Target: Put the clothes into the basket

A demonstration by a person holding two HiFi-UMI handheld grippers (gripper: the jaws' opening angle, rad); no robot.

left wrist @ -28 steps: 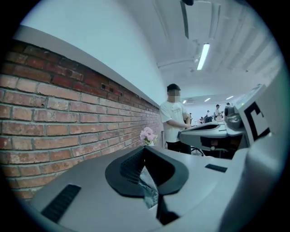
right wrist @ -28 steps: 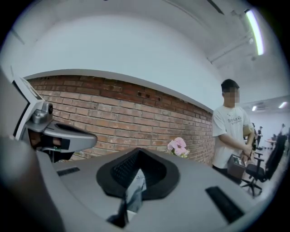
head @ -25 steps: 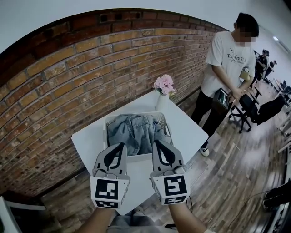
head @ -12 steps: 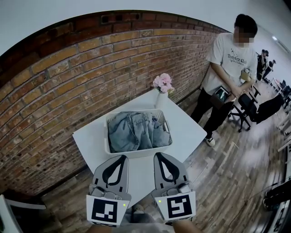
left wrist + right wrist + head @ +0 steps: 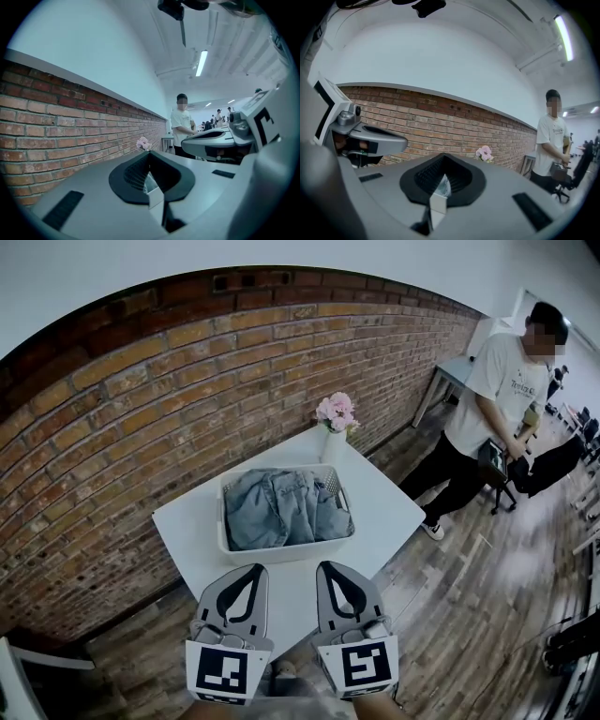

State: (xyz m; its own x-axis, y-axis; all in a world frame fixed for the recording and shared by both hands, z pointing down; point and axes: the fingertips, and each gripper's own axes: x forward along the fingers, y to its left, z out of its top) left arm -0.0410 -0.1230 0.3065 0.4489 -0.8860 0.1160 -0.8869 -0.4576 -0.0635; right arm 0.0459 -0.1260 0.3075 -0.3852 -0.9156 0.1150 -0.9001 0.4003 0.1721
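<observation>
A white basket [image 5: 281, 554] stands on the small white table [image 5: 384, 512], filled with blue denim clothes [image 5: 281, 510]. My left gripper [image 5: 255, 567] and right gripper [image 5: 324, 565] hover side by side near the table's front edge, short of the basket. Both are shut and hold nothing. In the left gripper view the left gripper [image 5: 149, 159] points level toward the room, with the right gripper's body [image 5: 220, 139] beside it. In the right gripper view the right gripper [image 5: 443, 161] faces the brick wall, jaws together.
A white vase of pink flowers [image 5: 336, 416] stands at the table's far corner behind the basket. A brick wall [image 5: 141, 418] runs behind the table. A person in a white shirt [image 5: 492, 399] stands to the right on the wooden floor [image 5: 469, 615], near office chairs.
Both grippers pulled back from the basket toward me and sit lower in the head view. The person at the right has stepped farther right.
</observation>
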